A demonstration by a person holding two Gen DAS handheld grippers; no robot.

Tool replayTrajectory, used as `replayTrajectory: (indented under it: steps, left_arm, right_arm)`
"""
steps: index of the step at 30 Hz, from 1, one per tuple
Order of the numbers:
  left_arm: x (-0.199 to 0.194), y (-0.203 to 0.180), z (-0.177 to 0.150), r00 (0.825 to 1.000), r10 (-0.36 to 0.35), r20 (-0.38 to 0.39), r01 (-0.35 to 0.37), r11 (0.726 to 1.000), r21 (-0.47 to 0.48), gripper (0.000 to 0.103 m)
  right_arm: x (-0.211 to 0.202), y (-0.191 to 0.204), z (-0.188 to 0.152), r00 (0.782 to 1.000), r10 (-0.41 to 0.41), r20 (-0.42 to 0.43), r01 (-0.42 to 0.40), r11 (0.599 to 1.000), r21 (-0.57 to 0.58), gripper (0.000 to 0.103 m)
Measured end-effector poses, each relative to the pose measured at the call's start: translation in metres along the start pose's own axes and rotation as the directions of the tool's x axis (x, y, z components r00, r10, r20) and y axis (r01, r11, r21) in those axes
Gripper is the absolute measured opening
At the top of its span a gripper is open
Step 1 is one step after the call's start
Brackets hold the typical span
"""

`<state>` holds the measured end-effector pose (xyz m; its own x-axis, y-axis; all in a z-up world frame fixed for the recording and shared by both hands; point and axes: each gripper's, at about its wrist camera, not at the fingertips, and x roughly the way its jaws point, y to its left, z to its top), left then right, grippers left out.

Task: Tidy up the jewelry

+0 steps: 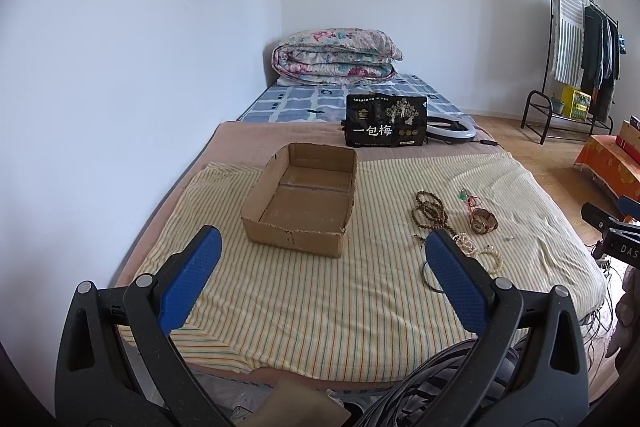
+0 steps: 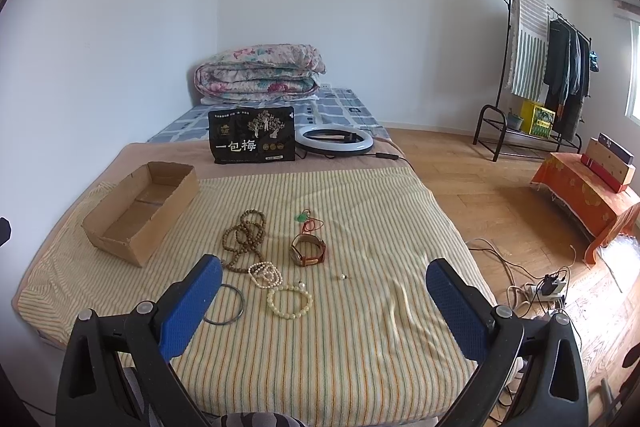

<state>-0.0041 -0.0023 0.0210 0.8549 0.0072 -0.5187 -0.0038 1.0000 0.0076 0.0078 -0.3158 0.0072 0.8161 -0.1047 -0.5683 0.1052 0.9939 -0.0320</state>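
An empty cardboard box (image 1: 304,203) (image 2: 140,211) sits on the striped yellow cloth (image 1: 320,291) (image 2: 340,327) on the bed. Right of it lie jewelry pieces: a brown bead necklace (image 1: 430,211) (image 2: 244,237), a brown-strap watch (image 1: 484,223) (image 2: 308,249), a green pendant on red cord (image 1: 466,195) (image 2: 306,219), white pearl strands (image 2: 266,275), a cream bead bracelet (image 2: 290,303), a dark bangle (image 2: 224,303) and a small pearl (image 2: 343,277). My left gripper (image 1: 324,251) is open above the cloth near the box. My right gripper (image 2: 324,279) is open, hovering near the jewelry.
A black snack bag (image 1: 386,121) (image 2: 252,135) stands behind the cloth, with a ring light (image 2: 334,139) beside it. A folded floral quilt (image 2: 260,73) lies at the bed's head. Clothes rack (image 2: 536,67), orange-covered low table (image 2: 592,203) and floor cables (image 2: 548,287) are to the right.
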Motion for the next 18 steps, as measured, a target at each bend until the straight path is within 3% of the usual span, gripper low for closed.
replayTrajectory:
  steps: [18]
  left_arm:
    - [0.043, -0.016, -0.012, 0.998, -0.033, -0.058, 0.035, 0.999, 0.041, 0.103]
  right_arm:
    - [0.033, -0.011, 0.001, 0.999, 0.006, -0.044, -0.007, 0.999, -0.032, 0.103]
